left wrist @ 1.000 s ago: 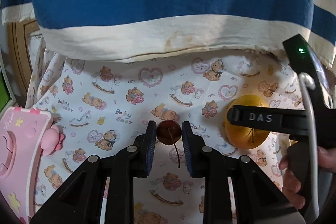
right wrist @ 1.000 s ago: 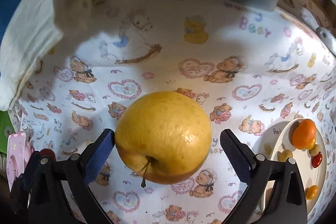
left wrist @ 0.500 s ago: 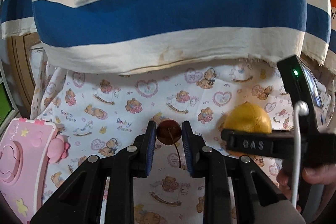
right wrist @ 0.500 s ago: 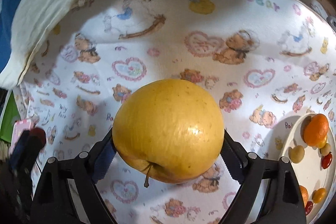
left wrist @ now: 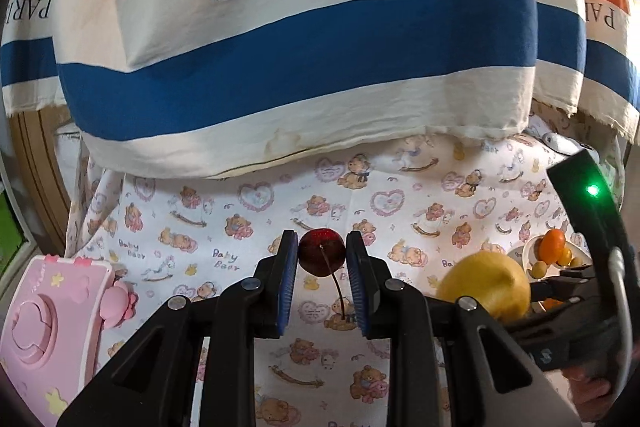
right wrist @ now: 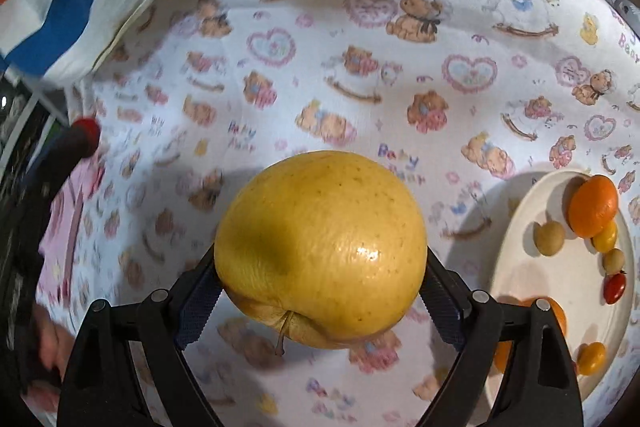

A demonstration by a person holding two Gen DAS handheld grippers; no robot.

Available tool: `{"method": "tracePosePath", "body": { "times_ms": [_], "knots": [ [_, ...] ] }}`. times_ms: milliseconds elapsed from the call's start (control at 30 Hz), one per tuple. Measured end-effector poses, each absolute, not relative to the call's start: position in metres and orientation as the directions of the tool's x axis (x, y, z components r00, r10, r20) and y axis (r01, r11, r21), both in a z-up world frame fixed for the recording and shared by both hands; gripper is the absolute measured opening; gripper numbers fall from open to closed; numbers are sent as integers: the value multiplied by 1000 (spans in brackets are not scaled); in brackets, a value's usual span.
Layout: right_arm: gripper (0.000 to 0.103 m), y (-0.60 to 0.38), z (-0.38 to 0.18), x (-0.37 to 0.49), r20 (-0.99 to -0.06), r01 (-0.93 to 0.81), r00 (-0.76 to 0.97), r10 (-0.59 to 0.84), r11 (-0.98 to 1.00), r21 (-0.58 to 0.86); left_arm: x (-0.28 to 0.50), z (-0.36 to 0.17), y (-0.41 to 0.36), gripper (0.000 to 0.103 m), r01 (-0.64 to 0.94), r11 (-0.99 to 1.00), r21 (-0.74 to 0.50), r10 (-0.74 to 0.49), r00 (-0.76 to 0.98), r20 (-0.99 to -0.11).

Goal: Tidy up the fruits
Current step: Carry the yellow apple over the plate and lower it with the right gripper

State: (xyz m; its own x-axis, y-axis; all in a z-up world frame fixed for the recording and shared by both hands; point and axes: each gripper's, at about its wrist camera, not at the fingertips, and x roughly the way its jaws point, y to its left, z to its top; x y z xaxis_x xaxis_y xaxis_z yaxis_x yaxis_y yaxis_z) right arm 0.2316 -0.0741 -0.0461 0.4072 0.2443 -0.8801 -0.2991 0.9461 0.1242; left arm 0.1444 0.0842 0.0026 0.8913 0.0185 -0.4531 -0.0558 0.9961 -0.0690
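Left wrist view shows the left gripper [left wrist: 322, 259] with its jaws drawn close together, clamped on a dark red cherry [left wrist: 322, 253] whose stem hangs down between the blue pads; the cherry is held up off the desk [left wrist: 248, 227], which is covered by a white cloth printed with bears and hearts. A pink toy case [left wrist: 52, 331] lies at the lower left, and a person's striped shirt [left wrist: 296, 47] with the word PARIS fills the upper half. To the right, the right gripper [right wrist: 320, 291] grips a large yellow apple [right wrist: 320, 247]. From the right wrist view its jaws have just been closing and now stand wide, both pads pressed against the apple's sides, with the stem end turned toward the camera. The apple is off the cloth, its shadow falling to the left. A white plate [right wrist: 516, 227] sits near on the right edge, carrying an orange [right wrist: 592, 205], several small yellow and tan fruits and a red cherry tomato [right wrist: 614, 287].
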Motion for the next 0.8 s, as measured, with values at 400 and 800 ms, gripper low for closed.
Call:
{"method": "tracePosePath", "body": {
  "times_ms": [400,800],
  "knots": [
    [91,-92,-28,196,-865,-379,391,316,911,161,138,6,77,24,-3,997,-81,-34,895,-444],
    [91,-148,24,166,-783,-358,508,359,915,187,113,27,51,24,57,998,-39,-68,915,-399]
  ]
}}
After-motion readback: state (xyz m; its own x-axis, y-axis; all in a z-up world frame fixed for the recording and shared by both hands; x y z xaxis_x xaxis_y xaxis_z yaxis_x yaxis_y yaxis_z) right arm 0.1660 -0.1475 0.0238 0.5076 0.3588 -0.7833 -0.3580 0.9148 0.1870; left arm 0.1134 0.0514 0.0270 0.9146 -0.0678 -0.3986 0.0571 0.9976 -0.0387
